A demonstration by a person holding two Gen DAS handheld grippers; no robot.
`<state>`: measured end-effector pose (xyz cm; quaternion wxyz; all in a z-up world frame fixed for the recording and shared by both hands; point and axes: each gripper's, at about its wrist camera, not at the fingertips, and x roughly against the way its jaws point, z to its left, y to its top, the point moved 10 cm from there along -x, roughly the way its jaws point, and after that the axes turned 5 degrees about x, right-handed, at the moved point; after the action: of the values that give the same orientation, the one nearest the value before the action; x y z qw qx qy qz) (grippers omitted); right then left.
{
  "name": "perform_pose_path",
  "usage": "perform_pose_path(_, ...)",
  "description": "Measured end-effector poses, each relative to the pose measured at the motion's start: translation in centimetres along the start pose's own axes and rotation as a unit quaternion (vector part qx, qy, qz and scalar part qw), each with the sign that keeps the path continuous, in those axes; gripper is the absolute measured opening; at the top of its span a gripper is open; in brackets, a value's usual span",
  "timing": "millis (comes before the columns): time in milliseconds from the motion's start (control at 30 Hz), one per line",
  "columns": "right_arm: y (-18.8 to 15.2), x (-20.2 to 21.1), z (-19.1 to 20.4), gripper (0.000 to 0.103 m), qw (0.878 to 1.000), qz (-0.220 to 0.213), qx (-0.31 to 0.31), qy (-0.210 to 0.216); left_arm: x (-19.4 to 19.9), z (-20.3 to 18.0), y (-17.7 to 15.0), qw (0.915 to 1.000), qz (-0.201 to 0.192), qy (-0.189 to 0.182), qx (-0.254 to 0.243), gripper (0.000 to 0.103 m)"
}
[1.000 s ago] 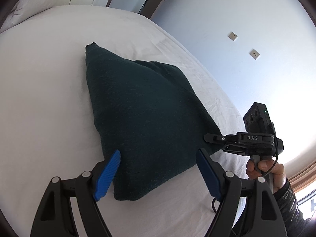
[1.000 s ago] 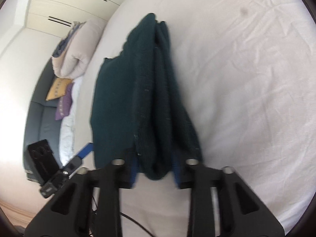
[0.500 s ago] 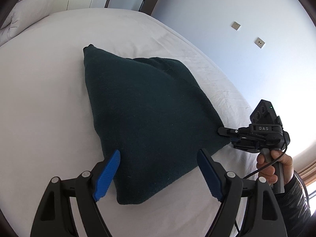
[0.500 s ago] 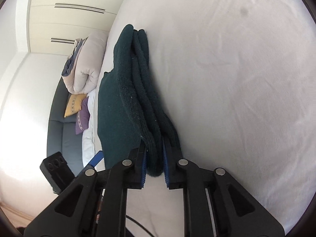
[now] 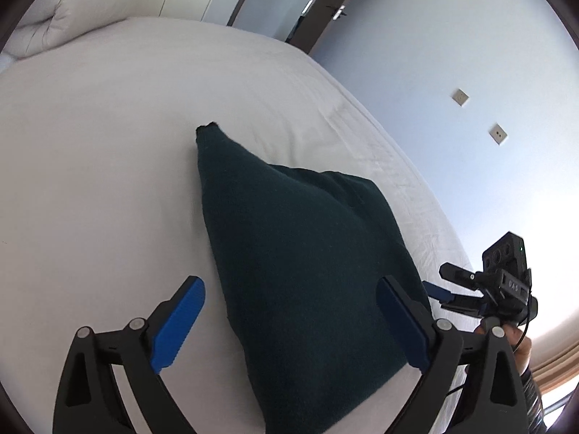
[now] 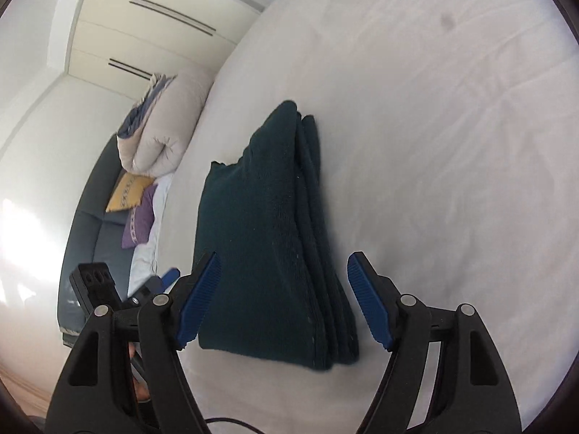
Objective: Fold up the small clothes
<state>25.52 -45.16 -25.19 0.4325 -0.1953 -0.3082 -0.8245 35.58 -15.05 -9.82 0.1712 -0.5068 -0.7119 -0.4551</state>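
A dark green knitted garment (image 5: 304, 264) lies folded in several layers on the white bed sheet (image 5: 94, 188); its stacked edges show in the right wrist view (image 6: 275, 253). My left gripper (image 5: 293, 322) hovers over its near end, jaws opening wide, blue pads clear of the cloth. My right gripper (image 6: 284, 296) has its jaws opening too; the folded edge lies below and between the blue pads, which do not press on it. In the left wrist view the right gripper (image 5: 456, 289) sits at the garment's right corner, held by a hand (image 5: 521, 347).
A rolled beige duvet (image 6: 170, 126) and yellow and purple cushions (image 6: 134, 199) lie on a dark sofa (image 6: 90, 238) beyond the bed's far side. Wardrobe doors (image 6: 152, 29) and a wall with two sockets (image 5: 477, 115) stand behind. White sheet spreads all around the garment.
My right gripper was shut on the garment's folded edge and has let go, its jaws now apart. Both grippers have drawn back from the garment. The left jaws stand wider.
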Motion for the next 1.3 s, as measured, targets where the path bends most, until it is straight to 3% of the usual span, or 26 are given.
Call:
perform_pose_path(67,0.9,-1.2,-0.8,0.073,1.0,0.004,-0.015,-0.002,-1.9,1.4,0.4,0.9989,0.025,-0.007,0.039,0.097)
perform_pose_path(167,1.9,-3.0,-0.8,0.072,1.0,0.012,-0.023,0.008,-4.2,1.5,0.5,0.9967,0.053,-0.022,0.057,0.095)
perform_pose_path(200,2.0,-3.6,-0.6,0.071,1.0,0.017,-0.023,0.009,-5.1,1.3,0.3,0.9953,0.067,-0.033,0.061,0.088)
perform_pose_path(267,2.3,-4.8,-0.7,0.068,0.999,0.029,-0.02,0.008,-6.3,1.4,-0.2,0.9952,0.08,-0.011,0.055,0.085)
perform_pose_path(400,2.7,-6.6,-1.7,0.038,0.998,0.053,-0.042,0.012,-7.1,1.9,-0.8,0.9953,0.083,0.007,0.049,0.075)
perform_pose_path(467,2.9,-7.4,-1.9,0.034,0.997,0.064,-0.044,0.008,-7.0,2.0,-0.7,0.995,0.087,0.013,0.048,0.071)
perform_pose_path(633,3.3,-8.1,-1.0,0.024,0.997,0.06,-0.007,-0.05,-6.3,0.5,-0.6,0.9956,0.084,0.042,0.006,0.049)
perform_pose_path(733,3.3,-7.5,0.8,0.022,0.99,0.045,0.057,-0.123,-5.5,0.2,-0.6,0.9959,0.079,0.044,0.0,0.042)
perform_pose_path(833,2.7,-5.9,4.1,0.021,0.975,0.026,0.13,-0.179,-3.5,0.1,-1.0,0.9965,0.072,0.043,0.003,0.04)
perform_pose_path(967,0.6,-3.8,9.6,0.021,0.958,0.005,0.199,-0.206,1.7,0.1,-2.5,0.9972,0.046,0.055,-0.022,0.039)
perform_pose_path(1067,-2.5,-2.1,13.0,0.021,0.953,0.003,0.231,-0.195,6.3,0.9,-4.2,0.9972,0.031,0.06,-0.032,0.039)
perform_pose_path(1300,-12.0,-0.9,18.8,0.021,0.957,0.031,0.253,-0.136,15.6,4.3,-10.7,0.9928,0.017,0.105,-0.055,0.04)
